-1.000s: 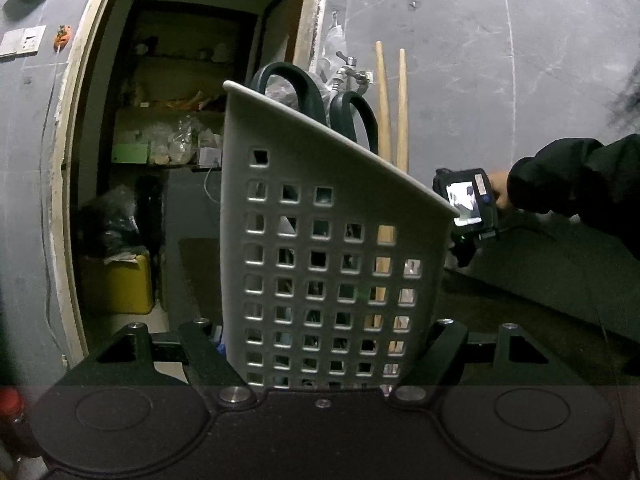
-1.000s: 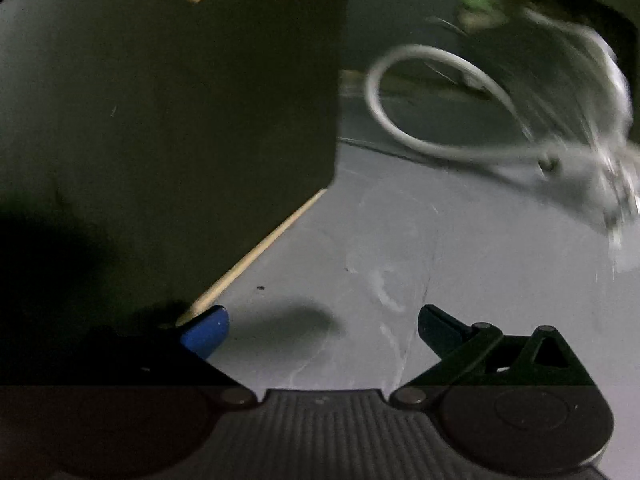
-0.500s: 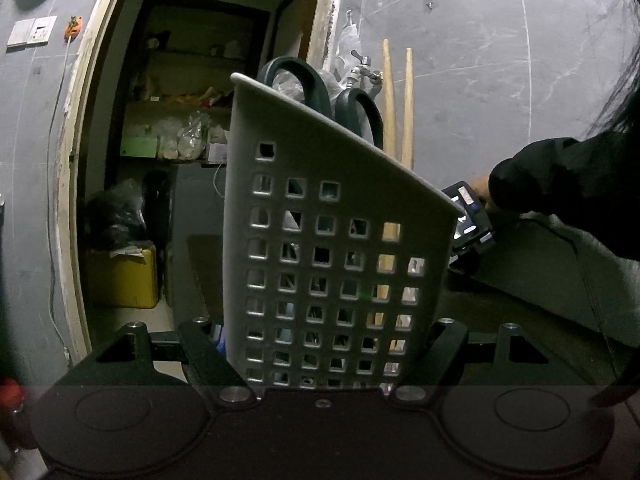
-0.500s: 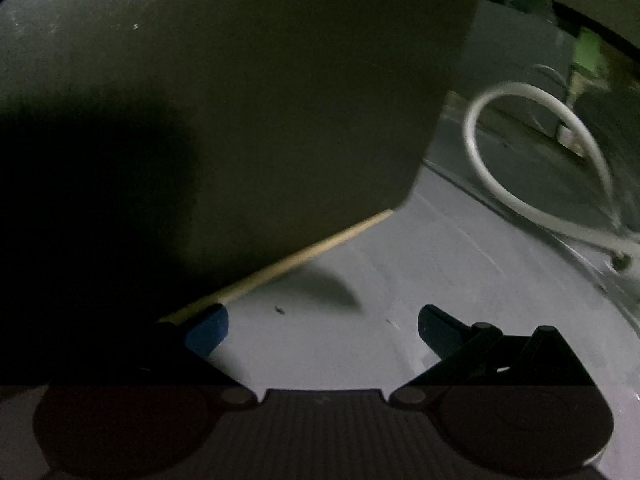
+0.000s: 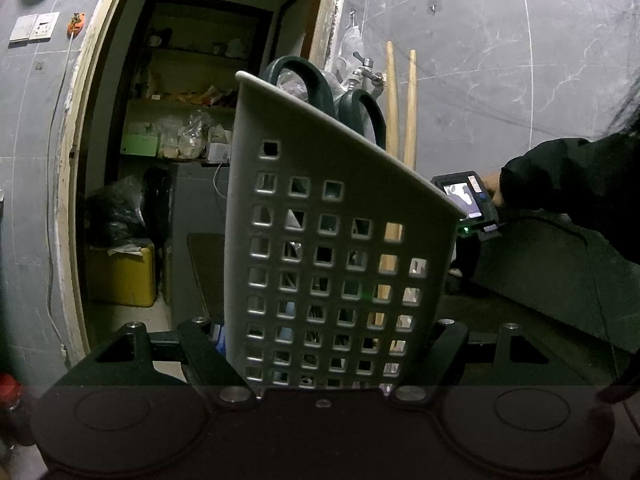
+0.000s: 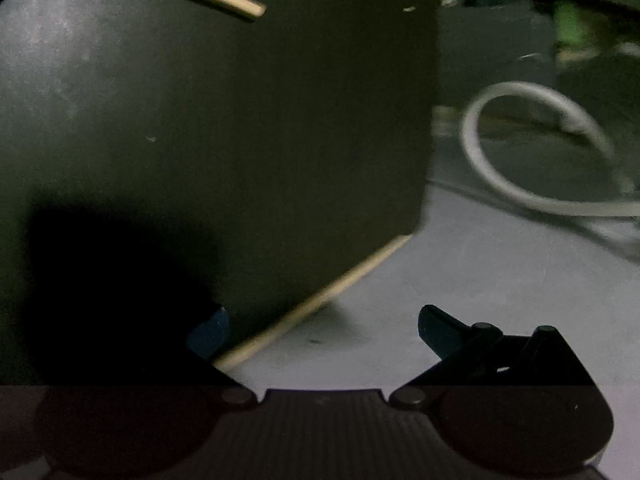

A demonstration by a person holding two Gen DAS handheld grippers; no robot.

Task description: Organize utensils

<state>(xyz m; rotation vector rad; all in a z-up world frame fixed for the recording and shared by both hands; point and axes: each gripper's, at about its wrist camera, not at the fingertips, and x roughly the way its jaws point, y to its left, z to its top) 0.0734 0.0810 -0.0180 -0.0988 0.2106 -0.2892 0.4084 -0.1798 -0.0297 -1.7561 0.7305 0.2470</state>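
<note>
Left wrist view: left gripper (image 5: 320, 360) is clamped on the white perforated plastic utensil basket (image 5: 336, 248), one finger at each lower side wall; basket sits tilted, rim sloping down to the right; dark green scissor handles (image 5: 320, 92) and two pale wooden chopsticks (image 5: 400, 108) stand upright in it, long axes near vertical, handle ends up. Right wrist view: right gripper (image 6: 324, 328) has its jaws spread wide with nothing between them; one loose thin wooden chopstick (image 6: 316, 304) lies flat on the grey floor along the base of a dark panel (image 6: 248, 140), long axis running diagonally from near the left blue pad (image 6: 210, 334) up to the right. Judgement: loose stick is the next pick; centre jaws across its shaft, close square to the axis, keep basket steady and level.
</note>
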